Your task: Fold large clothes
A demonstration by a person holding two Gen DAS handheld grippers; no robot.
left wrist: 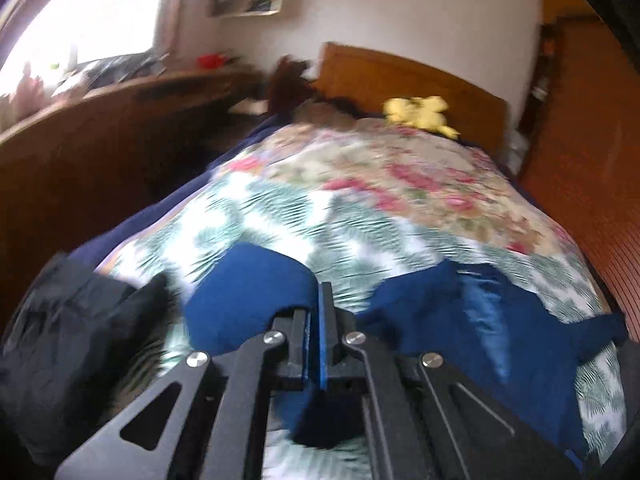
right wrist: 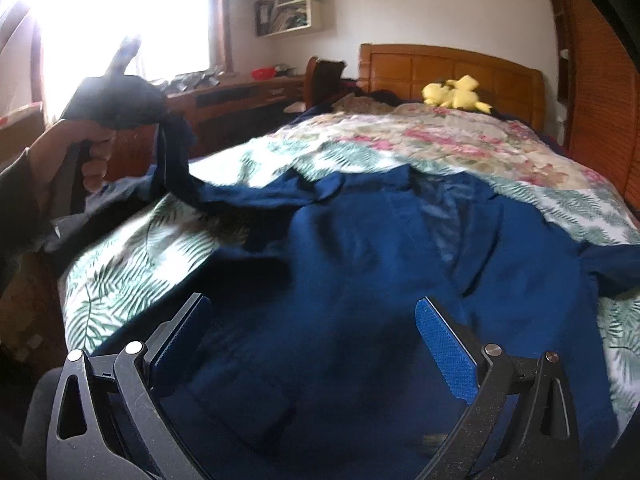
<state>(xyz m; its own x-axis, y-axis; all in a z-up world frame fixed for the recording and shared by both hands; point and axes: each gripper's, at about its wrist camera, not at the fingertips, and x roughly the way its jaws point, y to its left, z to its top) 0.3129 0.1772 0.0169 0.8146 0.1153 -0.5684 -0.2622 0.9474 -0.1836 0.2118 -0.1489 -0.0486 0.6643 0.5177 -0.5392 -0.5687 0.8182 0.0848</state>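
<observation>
**Sleeve Raised Over Blue Jacket on the Bed**

The bed (right wrist: 168, 264) carried the blue jacket (right wrist: 360, 248), spread flat across its leaf-print cover. You held its sleeve (right wrist: 176, 160) clamped in the left tongs (right wrist: 160, 124), lifted clear beside the window. Your right tongs (right wrist: 312, 328) stood apart above the hem, gripping nothing. Best to have carried the sleeve straight across the chest, keeping it taut.

Left tool (right wrist: 172, 120) lifts blue jacket (right wrist: 360, 248) sleeve off bed (right wrist: 132, 272).
</observation>
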